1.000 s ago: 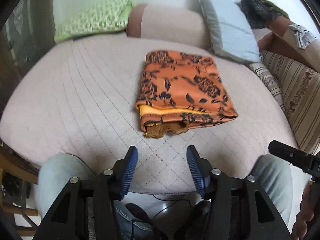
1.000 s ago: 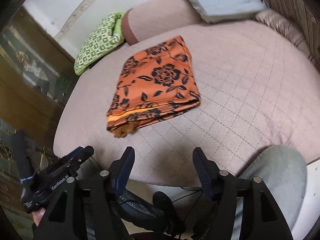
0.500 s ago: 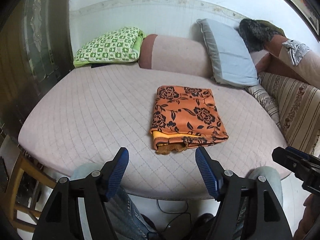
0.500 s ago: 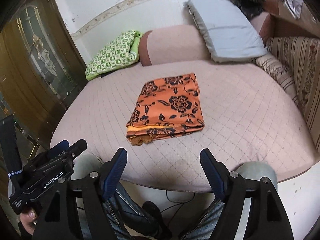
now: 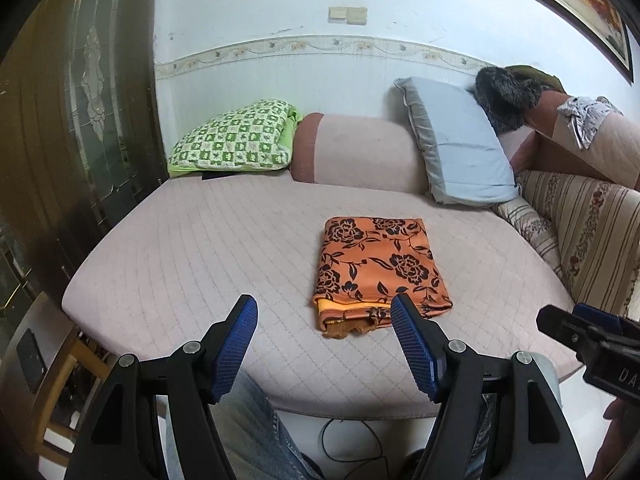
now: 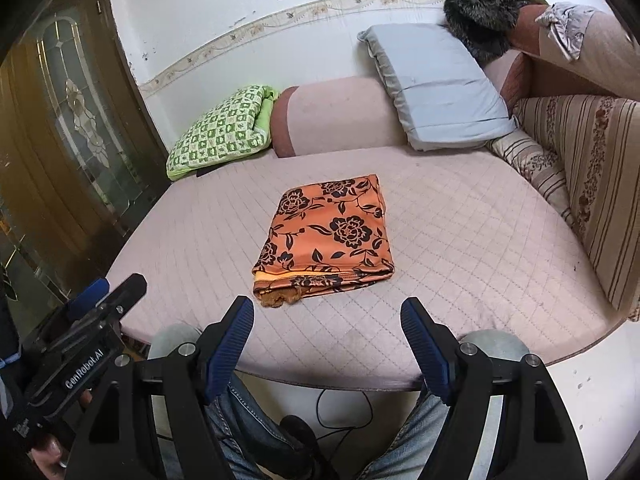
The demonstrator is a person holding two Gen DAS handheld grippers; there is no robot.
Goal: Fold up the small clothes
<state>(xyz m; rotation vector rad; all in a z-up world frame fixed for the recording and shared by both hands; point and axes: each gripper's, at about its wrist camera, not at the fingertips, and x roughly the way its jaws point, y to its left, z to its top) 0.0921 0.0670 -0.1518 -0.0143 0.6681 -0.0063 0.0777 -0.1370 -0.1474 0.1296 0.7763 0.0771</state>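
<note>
The folded orange cloth with black rose print (image 5: pixel 378 268) lay flat on the pale pink quilted bed (image 5: pixel 192 256), near its front edge, a yellow inner layer showing at the near end. The left hand-held gripper (image 5: pixel 324 344) stood wide open with nothing between its blue pads, its jaws having just been opening. The right hand-held gripper (image 6: pixel 328 348) was likewise wide open and empty, apart from the cloth. A grey-blue pillow (image 5: pixel 460 148) leaned behind.
</note>
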